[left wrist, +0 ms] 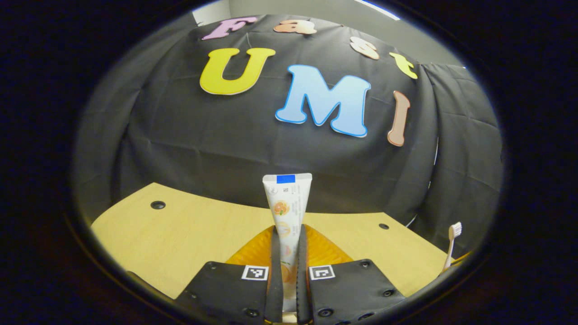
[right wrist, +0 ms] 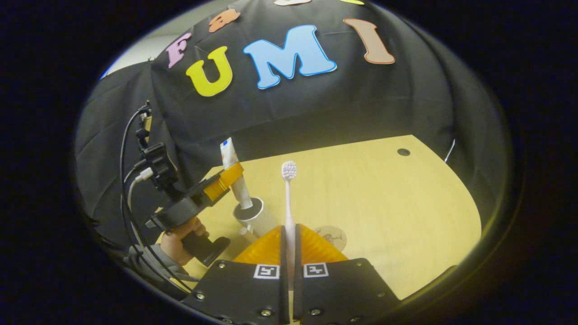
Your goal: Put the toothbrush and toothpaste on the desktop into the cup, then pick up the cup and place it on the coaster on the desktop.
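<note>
In the left gripper view my left gripper is shut on a white toothpaste tube that stands upright between the fingers. The right gripper view shows that gripper holding the tube with its lower end in the mouth of a white cup on the desk. My right gripper is shut on the handle of a white toothbrush, bristle head up, just right of the cup. A round brown coaster lies on the desk to the right of my right fingers. The toothbrush also appears at the far right of the left gripper view.
The wooden desk runs back to the black cloth wall and has a cable hole at the far right. A person's hand grips the left tool's handle, with cables looping above it. Two more holes mark the desk.
</note>
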The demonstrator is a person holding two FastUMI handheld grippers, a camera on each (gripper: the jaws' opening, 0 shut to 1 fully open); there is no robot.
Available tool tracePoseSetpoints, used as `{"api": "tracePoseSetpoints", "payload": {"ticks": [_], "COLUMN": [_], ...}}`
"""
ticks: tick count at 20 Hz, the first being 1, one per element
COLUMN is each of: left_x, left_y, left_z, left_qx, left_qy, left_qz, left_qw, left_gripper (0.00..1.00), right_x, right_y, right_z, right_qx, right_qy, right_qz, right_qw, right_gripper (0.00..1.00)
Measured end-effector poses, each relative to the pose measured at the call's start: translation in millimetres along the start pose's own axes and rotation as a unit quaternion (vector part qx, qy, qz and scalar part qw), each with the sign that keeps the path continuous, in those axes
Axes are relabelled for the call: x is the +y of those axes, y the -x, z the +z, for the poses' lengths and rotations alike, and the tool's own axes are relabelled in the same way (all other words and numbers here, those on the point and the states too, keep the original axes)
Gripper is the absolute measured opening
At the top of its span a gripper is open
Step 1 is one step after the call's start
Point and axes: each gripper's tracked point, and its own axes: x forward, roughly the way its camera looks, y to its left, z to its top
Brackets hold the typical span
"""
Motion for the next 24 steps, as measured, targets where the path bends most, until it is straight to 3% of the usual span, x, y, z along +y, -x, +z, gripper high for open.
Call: {"api": "tracePoseSetpoints", "payload": {"ticks": [5,9,14,18,20,21,22,23,24], "left_x": [-5.8,-9.7,-1.1,-1.8,-4.3,-2.8,-1.8,-0.6,0.3], "left_y": [-4.0,0.0,6.5,15.4,21.9,25.7,30.3,34.8,40.8], "left_z": [-28.2,-45.1,-64.8,-62.4,-62.0,-61.2,-59.1,-57.9,-57.3], "left_qx": [0.032,0.065,0.099,0.097,0.099,0.099,0.099,0.1,0.103], "left_qy": [-0.03,-0.03,-0.032,-0.026,-0.021,-0.019,-0.018,-0.017,-0.016], "left_qz": [-0.009,-0.019,-0.01,-0.012,-0.016,-0.017,-0.016,-0.014,-0.014], "left_qw": [0.999,0.997,0.995,0.995,0.995,0.995,0.995,0.995,0.994], "left_gripper": [0.19,0.27,0.51,0.55,0.8,0.81,0.88,0.82,0.82], "right_x": [3.0,4.2,10.5,18.0,22.0,23.8,27.1,30.0,34.5], "right_y": [0.0,-4.1,-12.0,-20.7,-26.4,-30.9,-36.4,-40.4,-46.0], "right_z": [0.6,0.4,10.3,21.5,30.3,35.0,41.5,45.6,52.0], "right_qx": [0.0,0.006,0.004,-0.005,-0.012,-0.017,-0.023,-0.028,-0.035], "right_qy": [-0.006,-0.006,-0.003,0.007,0.015,0.019,0.022,0.024,0.025], "right_qz": [0.001,0.002,0.016,0.028,0.034,0.038,0.043,0.047,0.053], "right_qw": [1.0,1.0,1.0,1.0,0.999,0.999,0.999,0.998,0.998], "right_gripper": [0.05,0.05,0.05,0.05,0.05,0.05,0.05,0.05,0.05]}}
